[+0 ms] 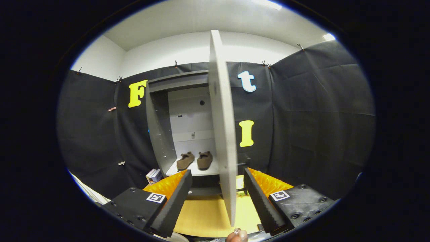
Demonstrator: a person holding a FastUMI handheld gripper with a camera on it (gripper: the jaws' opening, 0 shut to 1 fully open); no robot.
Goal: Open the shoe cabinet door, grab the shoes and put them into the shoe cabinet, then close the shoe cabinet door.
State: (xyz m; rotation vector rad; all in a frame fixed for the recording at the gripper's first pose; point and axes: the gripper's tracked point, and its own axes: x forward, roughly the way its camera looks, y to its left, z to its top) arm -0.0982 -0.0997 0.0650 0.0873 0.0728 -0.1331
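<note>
Between the wide-open gripper (217,198) fingers, cabinet door (222,134) standing edge-on and ungripped, brown shoes (195,160) beyond on the shoe cabinet (158,134) shelf, small box (154,175) beside.

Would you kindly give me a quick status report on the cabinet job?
Tongs open, straddling door edge, not pressing. Both shoes on cabinet shelf. Door stands open; nothing in the way.
</note>
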